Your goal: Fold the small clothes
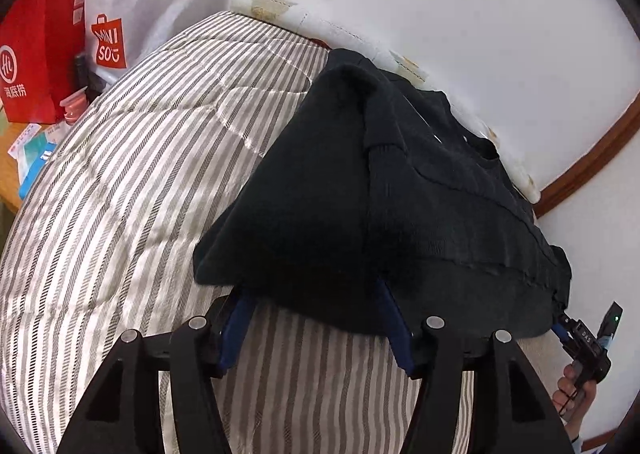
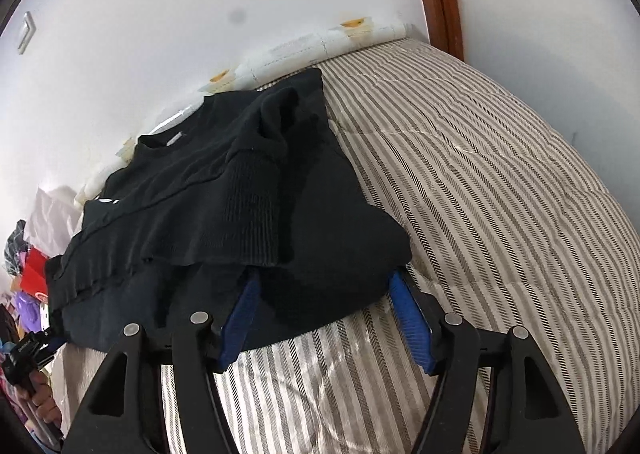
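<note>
A black knit sweater [image 1: 400, 194] lies on the striped quilt [image 1: 140, 194], neckline toward the wall and both sleeves folded in over the body. In the left wrist view, my left gripper [image 1: 312, 288] is at the sweater's near left corner. Its blue fingers [image 1: 236, 318] stand wide apart with their tips hidden under the hem. My right gripper [image 2: 324, 280] is at the near right corner of the sweater [image 2: 224, 190]. It is also spread, and the cloth drapes over its tips. The ribbed cuff [image 2: 252, 214] lies just beyond it. Neither pair of pads visibly presses on the fabric.
A red paper bag [image 1: 36, 54] and a white shopping bag [image 1: 132, 6] stand left of the bed by a wooden side table [image 1: 12, 174]. The white wall and brown wooden trim [image 1: 592, 158] border the far side. A hand [image 1: 572, 390] holds the right gripper's handle.
</note>
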The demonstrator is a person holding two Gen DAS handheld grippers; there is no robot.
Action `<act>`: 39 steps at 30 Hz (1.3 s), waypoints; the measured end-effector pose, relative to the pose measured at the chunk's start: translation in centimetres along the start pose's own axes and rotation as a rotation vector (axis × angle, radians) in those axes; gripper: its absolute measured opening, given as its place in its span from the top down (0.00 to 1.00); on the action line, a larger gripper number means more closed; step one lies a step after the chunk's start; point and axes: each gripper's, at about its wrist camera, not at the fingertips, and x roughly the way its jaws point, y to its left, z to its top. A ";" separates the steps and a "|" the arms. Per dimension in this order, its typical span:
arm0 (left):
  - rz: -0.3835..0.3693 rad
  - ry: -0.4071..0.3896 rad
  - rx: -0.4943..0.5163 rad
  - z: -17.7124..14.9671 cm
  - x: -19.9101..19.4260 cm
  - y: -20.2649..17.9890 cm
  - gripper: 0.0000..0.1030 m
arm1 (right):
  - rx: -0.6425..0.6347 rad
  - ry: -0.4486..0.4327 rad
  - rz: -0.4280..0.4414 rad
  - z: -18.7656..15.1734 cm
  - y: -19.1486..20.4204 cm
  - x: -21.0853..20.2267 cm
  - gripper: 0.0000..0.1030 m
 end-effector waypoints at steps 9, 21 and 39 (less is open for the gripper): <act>0.053 -0.016 0.041 -0.5 0.0 -1.3 0.85 | -0.034 -0.051 -0.026 -0.5 -0.1 -0.2 0.72; 0.054 -0.062 0.106 -2.0 -3.2 -1.6 0.89 | -0.024 -0.074 -0.029 -1.9 0.4 -3.2 0.85; -0.012 -0.021 0.086 -7.2 -6.2 0.3 0.89 | -0.070 -0.035 -0.063 -5.0 -0.2 -6.9 0.83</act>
